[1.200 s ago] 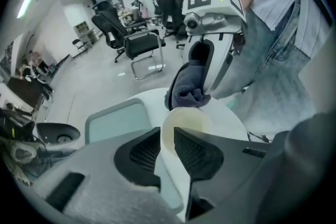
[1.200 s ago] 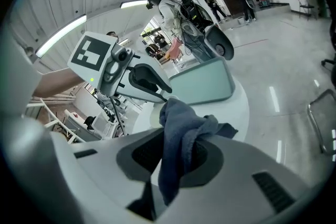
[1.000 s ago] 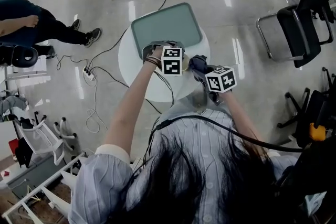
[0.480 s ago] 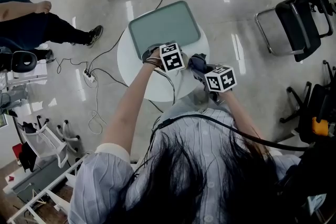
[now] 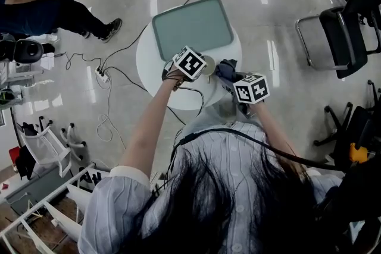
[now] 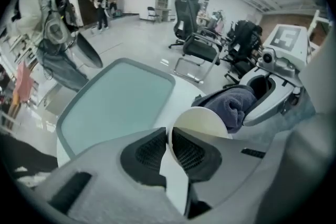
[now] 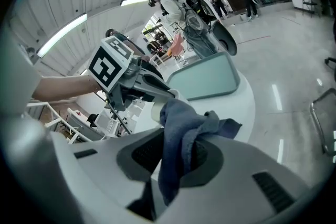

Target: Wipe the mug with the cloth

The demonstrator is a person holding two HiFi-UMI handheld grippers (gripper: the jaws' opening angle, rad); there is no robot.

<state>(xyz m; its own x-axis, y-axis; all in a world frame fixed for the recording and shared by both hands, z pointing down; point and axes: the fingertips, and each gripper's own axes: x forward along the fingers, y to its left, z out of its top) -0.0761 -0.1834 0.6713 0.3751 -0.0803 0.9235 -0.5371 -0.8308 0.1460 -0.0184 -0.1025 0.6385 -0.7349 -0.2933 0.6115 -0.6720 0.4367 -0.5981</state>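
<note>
The left tongs (image 6: 168, 136) are nearly closed, clamped on the thin wall of the cream mug (image 6: 202, 120), which they hold up over the near side of the round white table (image 5: 156, 77). In the head view the mug (image 5: 208, 66) sits between the 2 marker cubes, close in front of the person. The right tongs (image 7: 181, 140) are narrow too, pinching a bunched blue-grey cloth (image 7: 178, 118) that hangs out on both sides of the jaws.

Seen from the left gripper view, the cloth (image 6: 233, 105) is pushed up to the far side of the mug, touching it or just beside it; I cannot tell which. The right gripper view agrees, with the top fold of the cloth lying across the mug (image 7: 157, 108).

So the setting-up looks done: mug picked up, cloth picked up, and the 2 brought together. My reading is that the wiping itself is under way or just about to be. No stain or wet patch shows, so there is no telling how much of the mug is already clean. Going round the wall and inside probably remains, then setting the mug down, perhaps on the empty green tray (image 5: 192, 27) at the far side of the table.
</note>
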